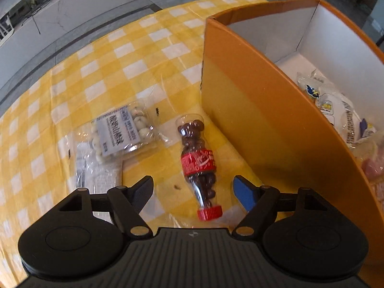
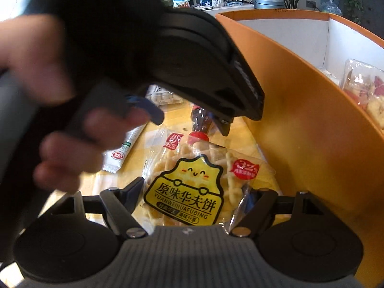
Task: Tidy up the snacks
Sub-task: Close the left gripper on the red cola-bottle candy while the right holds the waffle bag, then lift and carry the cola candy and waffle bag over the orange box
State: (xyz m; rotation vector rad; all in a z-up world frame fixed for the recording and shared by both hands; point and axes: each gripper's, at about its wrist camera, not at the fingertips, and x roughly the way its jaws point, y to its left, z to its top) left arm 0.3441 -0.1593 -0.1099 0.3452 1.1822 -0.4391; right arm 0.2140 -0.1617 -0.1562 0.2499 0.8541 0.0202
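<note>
1. The left gripper (image 1: pixel 193 192) points steeply down over a yellow-checked cloth (image 1: pixel 100 72), its jaws spread wide with nothing pressed between the pads
2. A small clear bottle (image 1: pixel 198 165) of brown candies lies on the cloth in the gap between those fingers — red label round its middle, red cap (image 1: pixel 209 212) toward the camera, untouched on either side
3. Left of the bottle lies a clear bag (image 1: pixel 122 134) of pale round sweets with a grey label; it overlaps a flat clear packet (image 1: pixel 96 175) nearer the left finger
4. An orange box (image 1: pixel 276 120) with white inner walls stands just right of the bottle, open at the top; several wrapped snacks (image 1: pixel 336 110) already lie on its floor
5. The right gripper (image 2: pixel 192 192) is clamped on a waffle pack (image 2: pixel 189 187) — clear wrapper, yellow cartoon label — with both fingers against its sides, the wrapper creased at the right finger
6. In the right wrist view the pack sits beside the box's orange wall (image 2: pixel 300 132), outside it
7. The same view shows a hand (image 2: pixel 60 120) wrapped round the left gripper's handle, blurred and close to the lens, its jaws hanging over the bottle
8. A white stick sachet (image 2: pixel 122 153) lies on the cloth to the left of the pack, partly hidden by the hand
</note>
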